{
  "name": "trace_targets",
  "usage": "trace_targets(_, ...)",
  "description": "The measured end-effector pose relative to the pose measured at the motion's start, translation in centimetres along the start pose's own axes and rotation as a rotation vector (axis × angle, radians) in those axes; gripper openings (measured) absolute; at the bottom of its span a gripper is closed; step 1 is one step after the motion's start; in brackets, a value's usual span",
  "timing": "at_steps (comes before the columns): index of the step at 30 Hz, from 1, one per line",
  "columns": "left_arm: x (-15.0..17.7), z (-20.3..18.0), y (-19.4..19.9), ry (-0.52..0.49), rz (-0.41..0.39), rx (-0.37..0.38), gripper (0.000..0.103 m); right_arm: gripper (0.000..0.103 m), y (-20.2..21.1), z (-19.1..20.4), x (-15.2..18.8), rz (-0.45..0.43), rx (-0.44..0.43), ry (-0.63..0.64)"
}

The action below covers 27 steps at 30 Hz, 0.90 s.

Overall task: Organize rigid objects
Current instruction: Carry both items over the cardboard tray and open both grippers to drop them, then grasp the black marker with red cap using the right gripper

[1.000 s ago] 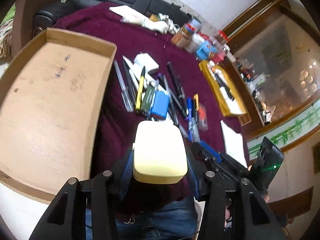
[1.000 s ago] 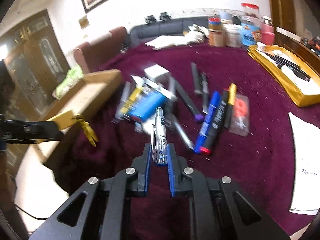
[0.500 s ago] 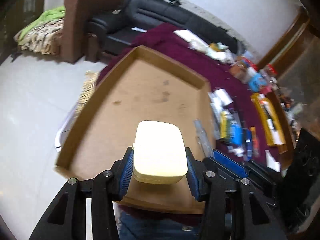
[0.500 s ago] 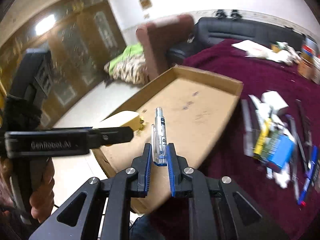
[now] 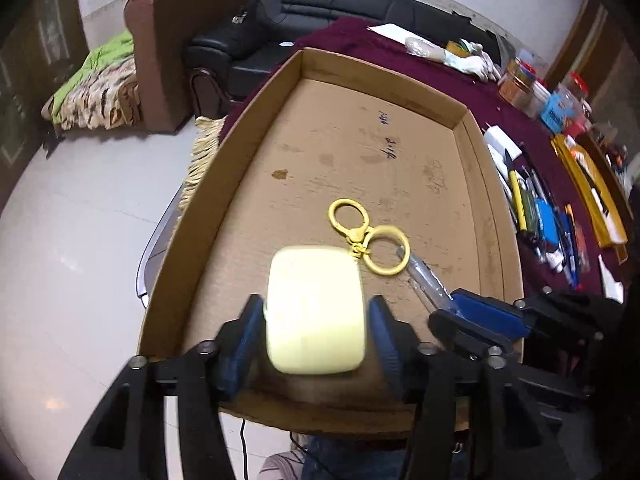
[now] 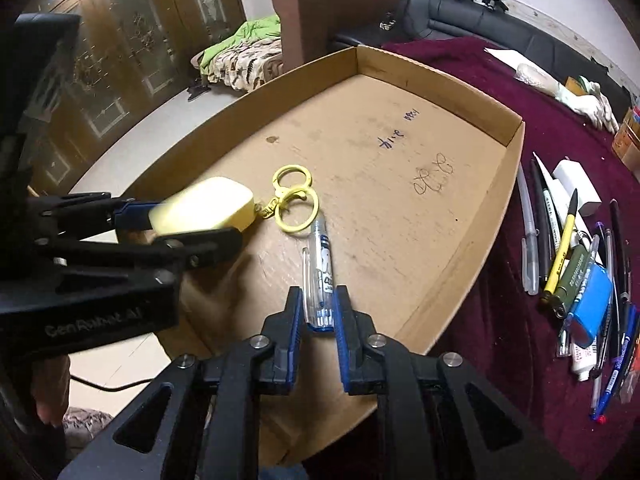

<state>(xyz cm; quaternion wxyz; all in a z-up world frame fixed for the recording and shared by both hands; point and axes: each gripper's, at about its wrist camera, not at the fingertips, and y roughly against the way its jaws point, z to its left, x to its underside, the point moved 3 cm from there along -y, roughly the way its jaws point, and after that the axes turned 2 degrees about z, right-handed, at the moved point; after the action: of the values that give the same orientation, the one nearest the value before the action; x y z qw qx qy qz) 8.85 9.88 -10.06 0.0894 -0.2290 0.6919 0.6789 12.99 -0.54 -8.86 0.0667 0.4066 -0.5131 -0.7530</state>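
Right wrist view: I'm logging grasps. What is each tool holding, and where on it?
The right tool clamps the clear pen by its rear end. The left tool's jaws are opening, pads just off the yellow case between them.

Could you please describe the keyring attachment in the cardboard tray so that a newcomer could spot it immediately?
Look in the large cardboard tray on the maroon cloth. Near its front, the yellow keyring clasp lies on the tray floor, linked to the pale yellow case between the left gripper's opening jaws. Its looped rings distinguish it from the clear pen alongside.
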Motion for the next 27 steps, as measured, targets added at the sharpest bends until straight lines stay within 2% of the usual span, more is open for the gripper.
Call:
trace_targets(2, 0.0, -0.1, 0.2, 0.0, -0.007, 0.007, 0.069, 0.018, 0.4, -0.1, 0.2, -0.022, -0.026, -0.007)
trace_targets(4, -0.3, 0.0, 0.6, 0.01, -0.012, 0.017, 0.069, 0.033, 1.0, -0.5, 0.4, -0.053, -0.055, -0.022)
trace_targets(5, -0.4, 0.0, 1.0, 0.022, -0.021, 0.023, 0.069, 0.037, 1.6, -0.6, 0.7, -0.074, -0.062, -0.036)
trace_targets(7, -0.5, -0.4, 2.5, 0.037, -0.068, 0.036, 0.07, 0.04, 3.6, -1.4, 1.8, -0.134, -0.111, -0.064)
trace_targets(10, -0.9, -1.8, 4.3, 0.031, -0.153, 0.05, 0.078, 0.04, 6.2, -3.1, 3.6, -0.21, -0.16, -0.123)
trace_targets(13, -0.8, -4.2, 5.9, 0.009, -0.226, 0.08, 0.081, 0.04, 9.0, -6.8, 6.1, -0.279, -0.159, -0.235)
trace_targets(16, -0.8, -8.0, 6.2, -0.053, -0.241, 0.136, 0.082, 0.04, 11.7, -11.6, 8.7, -0.342, -0.103, -0.366)
trace_targets(20, -1.3, -13.7, 5.4, -0.135, -0.262, 0.191, 0.082, 0.04, 13.6, -18.6, 12.1, -0.373, 0.037, -0.558)
trace_targets(24, -1.6, -18.0, 3.1, -0.199, -0.167, 0.26, 0.082, 0.027, 12.4, -24.8, 14.4, -0.314, 0.155, -0.712)
trace_targets(27, -2.0, -20.3, 1.6, -0.257, -0.12, 0.265, 0.082, 0.024, 10.9, -26.7, 15.0, -0.274, 0.157, -0.756)
